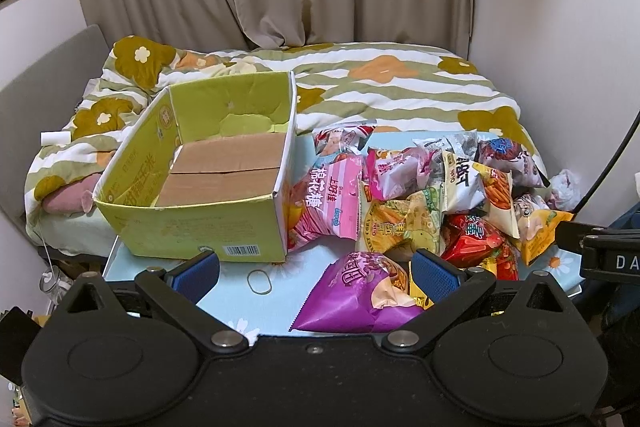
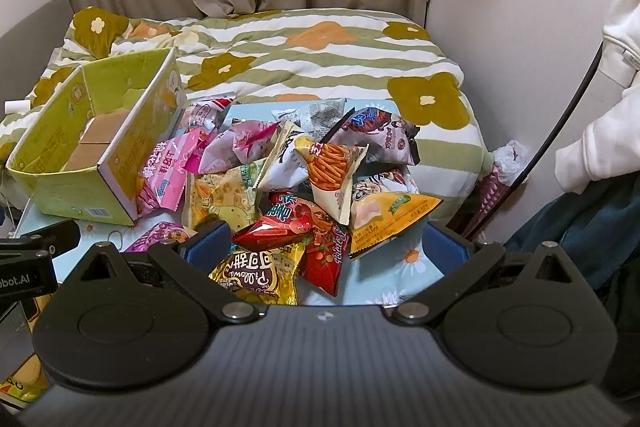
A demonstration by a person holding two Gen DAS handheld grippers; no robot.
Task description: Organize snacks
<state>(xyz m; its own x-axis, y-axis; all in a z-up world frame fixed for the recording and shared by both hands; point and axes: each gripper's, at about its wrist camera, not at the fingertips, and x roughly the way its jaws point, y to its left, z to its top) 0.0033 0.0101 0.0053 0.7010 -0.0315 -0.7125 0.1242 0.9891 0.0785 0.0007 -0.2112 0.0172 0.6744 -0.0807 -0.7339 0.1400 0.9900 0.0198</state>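
An open green cardboard box (image 1: 208, 239) (image 2: 76, 195) stands on the left of a light blue floral table (image 1: 232, 303) (image 2: 400, 267); its brown floor is bare. A pile of snack bags (image 1: 432, 195) (image 2: 304, 171) lies to its right. My left gripper (image 1: 316, 273) is open, with a purple bag (image 1: 352, 299) just ahead between its fingers. My right gripper (image 2: 326, 247) is open over a gold bag (image 2: 260, 271) and a red bag (image 2: 304, 231). A pink marshmallow bag (image 1: 332, 199) (image 2: 168, 167) leans on the box.
A rubber band (image 1: 259, 281) lies on the table by the box. A bed with a flowered quilt (image 1: 400, 83) (image 2: 320, 55) is behind the table, then curtains. White clothing (image 2: 608, 107) and a black cable (image 2: 560, 123) hang at the right.
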